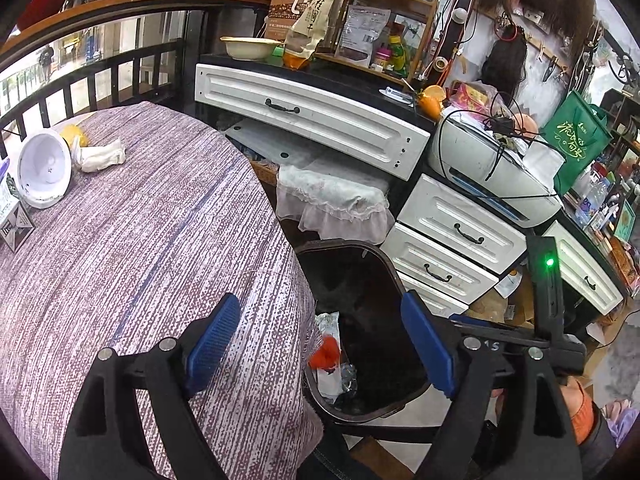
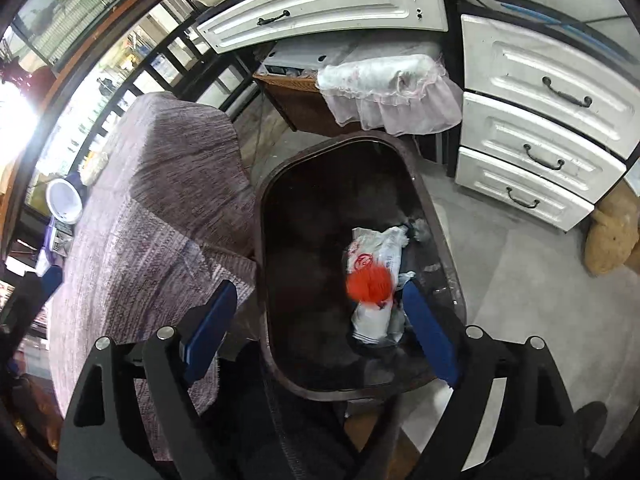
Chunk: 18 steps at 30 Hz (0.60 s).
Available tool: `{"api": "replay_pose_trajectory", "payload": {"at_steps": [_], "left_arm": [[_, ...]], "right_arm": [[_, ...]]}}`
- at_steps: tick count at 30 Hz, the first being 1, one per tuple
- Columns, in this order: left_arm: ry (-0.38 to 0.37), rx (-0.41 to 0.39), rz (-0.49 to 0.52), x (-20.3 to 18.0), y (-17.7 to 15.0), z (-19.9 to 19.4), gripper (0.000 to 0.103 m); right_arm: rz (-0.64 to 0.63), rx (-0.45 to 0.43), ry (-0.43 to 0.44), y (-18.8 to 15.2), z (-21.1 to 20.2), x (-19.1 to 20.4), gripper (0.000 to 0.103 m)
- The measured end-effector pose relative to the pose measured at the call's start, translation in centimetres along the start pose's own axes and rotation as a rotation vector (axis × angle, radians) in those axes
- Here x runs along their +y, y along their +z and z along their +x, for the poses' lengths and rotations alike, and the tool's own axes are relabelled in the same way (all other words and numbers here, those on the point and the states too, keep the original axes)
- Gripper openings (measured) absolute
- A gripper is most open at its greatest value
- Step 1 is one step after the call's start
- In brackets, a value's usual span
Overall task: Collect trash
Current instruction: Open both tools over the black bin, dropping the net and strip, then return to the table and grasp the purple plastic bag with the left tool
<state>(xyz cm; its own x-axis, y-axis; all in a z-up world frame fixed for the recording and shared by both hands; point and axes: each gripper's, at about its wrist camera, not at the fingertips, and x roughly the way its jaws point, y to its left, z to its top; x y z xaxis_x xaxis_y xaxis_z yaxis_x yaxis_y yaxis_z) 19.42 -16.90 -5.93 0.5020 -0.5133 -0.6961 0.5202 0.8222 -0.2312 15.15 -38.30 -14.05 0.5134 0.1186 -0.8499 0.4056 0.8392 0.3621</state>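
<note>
Orange scrap (image 2: 369,284) blurs above the dark bin (image 2: 280,184); both tongs (image 1: 320,344) (image 2: 320,336) gape, released, empty.

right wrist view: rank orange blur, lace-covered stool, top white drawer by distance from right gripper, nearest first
1. orange blur: in the bin, just ahead of the open right gripper.
2. lace-covered stool: beyond the bin's far rim.
3. top white drawer: above the stool, farthest.

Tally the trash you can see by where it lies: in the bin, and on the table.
In the bin: 2, the white wrapper and the orange blurred piece.
On the table: 2, the crumpled tissue and the white cup.
Total: 4
</note>
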Motion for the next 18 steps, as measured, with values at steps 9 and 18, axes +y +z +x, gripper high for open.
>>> {"api": "replay_pose_trajectory", "payload": {"at_steps": [9, 18], "left_arm": [[-0.003, -0.031, 0.001, 0.6, 0.4, -1.7, 0.091], [0.084, -0.070, -0.015, 5.1, 0.7, -4.5, 0.098]], "right_arm": [[-0.032, -0.021, -0.055, 0.0, -0.2, 0.6, 0.086], [-0.122, -0.052, -0.073, 0.2, -0.8, 3.0, 0.086]]}}
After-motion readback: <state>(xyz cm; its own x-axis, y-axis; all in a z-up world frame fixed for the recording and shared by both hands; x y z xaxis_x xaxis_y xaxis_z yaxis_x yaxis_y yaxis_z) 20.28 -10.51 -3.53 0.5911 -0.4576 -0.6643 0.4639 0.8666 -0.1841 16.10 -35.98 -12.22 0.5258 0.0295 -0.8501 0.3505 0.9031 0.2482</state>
